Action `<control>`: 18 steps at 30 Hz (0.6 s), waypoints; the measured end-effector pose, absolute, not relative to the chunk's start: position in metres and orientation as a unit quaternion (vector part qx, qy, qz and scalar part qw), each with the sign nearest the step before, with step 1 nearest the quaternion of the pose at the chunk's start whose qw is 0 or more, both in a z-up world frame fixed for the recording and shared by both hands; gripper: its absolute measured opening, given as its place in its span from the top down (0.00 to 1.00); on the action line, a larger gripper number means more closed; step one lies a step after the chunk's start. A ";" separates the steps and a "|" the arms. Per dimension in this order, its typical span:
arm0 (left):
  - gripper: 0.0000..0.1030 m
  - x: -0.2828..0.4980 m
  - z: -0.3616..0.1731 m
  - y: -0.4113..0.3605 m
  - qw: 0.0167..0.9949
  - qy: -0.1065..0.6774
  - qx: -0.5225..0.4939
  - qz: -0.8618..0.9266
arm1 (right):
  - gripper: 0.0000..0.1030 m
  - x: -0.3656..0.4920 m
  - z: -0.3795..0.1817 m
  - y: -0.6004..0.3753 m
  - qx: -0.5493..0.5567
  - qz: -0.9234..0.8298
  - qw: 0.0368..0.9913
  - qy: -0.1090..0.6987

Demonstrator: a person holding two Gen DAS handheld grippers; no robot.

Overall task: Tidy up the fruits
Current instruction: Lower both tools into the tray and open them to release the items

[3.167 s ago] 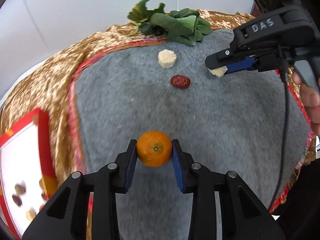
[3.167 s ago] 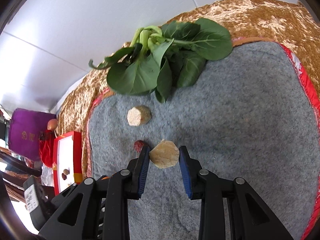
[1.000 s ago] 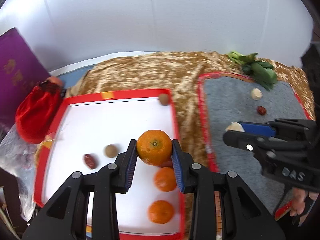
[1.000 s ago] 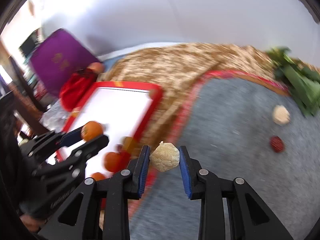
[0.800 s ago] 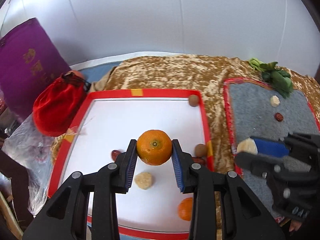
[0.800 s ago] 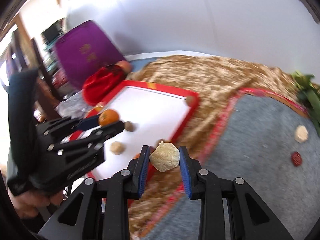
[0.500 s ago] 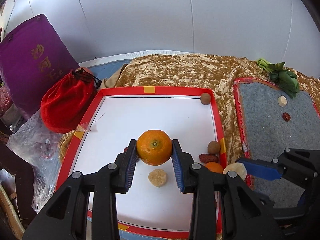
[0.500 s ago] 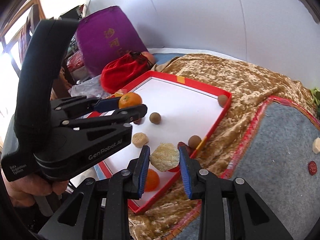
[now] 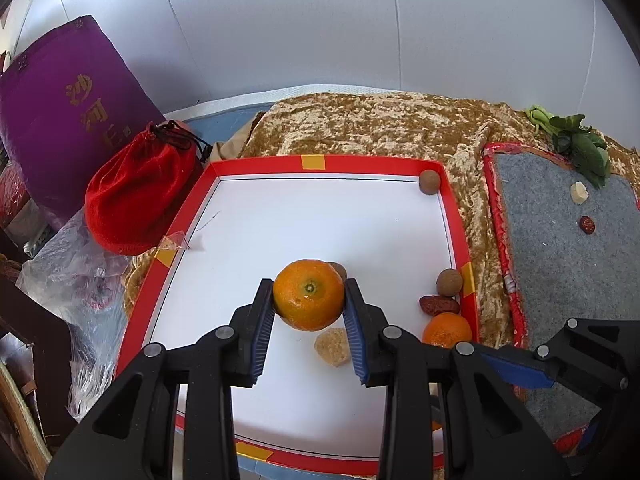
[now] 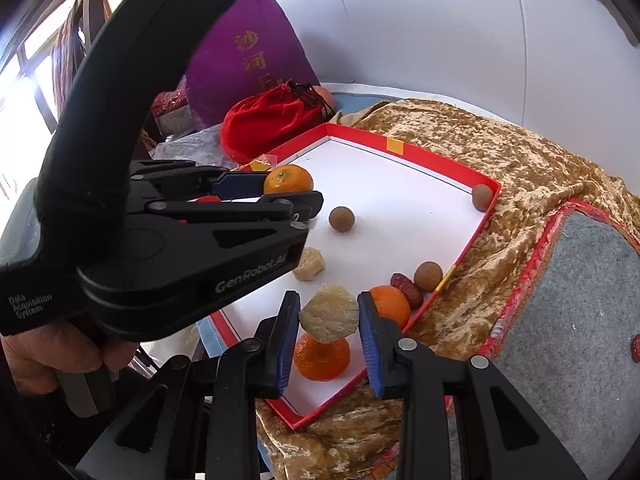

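Observation:
My left gripper [image 9: 309, 305] is shut on an orange mandarin [image 9: 309, 300] and holds it above the white floor of the red-rimmed tray [image 9: 256, 168]. It also shows in the right wrist view [image 10: 294, 192]. My right gripper [image 10: 329, 320] is shut on a pale beige chunk [image 10: 329, 318] above the tray's near right corner. In the tray lie two mandarins [image 10: 322, 358], another beige chunk [image 9: 333, 346], a red date [image 9: 438, 305] and three brown round fruits [image 9: 449, 282]. On the grey mat [image 9: 560, 264] lie one beige chunk [image 9: 578, 192] and one red date [image 9: 587, 224].
A red drawstring pouch [image 9: 138, 192] and a purple bag [image 9: 60, 120] stand left of the tray, with crumpled clear plastic [image 9: 76, 280] in front of them. Leafy greens [image 9: 576, 144] lie at the mat's far edge. A gold cloth [image 9: 380, 128] covers the table.
Both grippers have carried their loads from the grey mat leftward to the tray. In the last half second both came lower and closer over the tray.

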State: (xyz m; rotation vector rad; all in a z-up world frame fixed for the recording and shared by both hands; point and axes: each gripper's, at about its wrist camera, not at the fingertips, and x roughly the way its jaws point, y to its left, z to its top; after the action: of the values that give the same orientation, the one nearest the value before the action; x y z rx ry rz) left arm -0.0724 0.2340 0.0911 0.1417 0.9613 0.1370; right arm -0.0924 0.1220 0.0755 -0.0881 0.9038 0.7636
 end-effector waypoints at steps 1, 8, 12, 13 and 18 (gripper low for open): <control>0.70 -0.072 0.090 0.235 0.881 0.464 0.066 0.066 | 0.71 -0.094 0.074 0.124 -0.045 0.361 0.828 0.426; 0.70 -0.067 0.078 0.243 0.866 0.490 0.060 0.076 | 0.71 -0.102 0.065 0.131 -0.065 0.369 0.823 0.426; 0.70 -0.066 0.074 0.242 0.863 0.496 0.057 0.072 | 0.71 -0.105 0.063 0.133 -0.073 0.370 0.822 0.427; 0.70 -0.066 0.073 0.241 0.863 0.496 0.060 0.072 | 0.71 -0.106 0.064 0.134 -0.074 0.370 0.823 0.425; 0.70 -0.065 0.069 0.241 0.858 0.504 0.063 0.073 | 0.71 -0.108 0.064 0.135 -0.078 0.372 0.822 0.424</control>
State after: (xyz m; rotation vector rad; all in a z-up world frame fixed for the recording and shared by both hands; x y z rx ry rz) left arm -0.0650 0.2415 0.0689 0.1323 1.0587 0.1542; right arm -0.1075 0.1349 0.0639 -0.1655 0.9030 0.7916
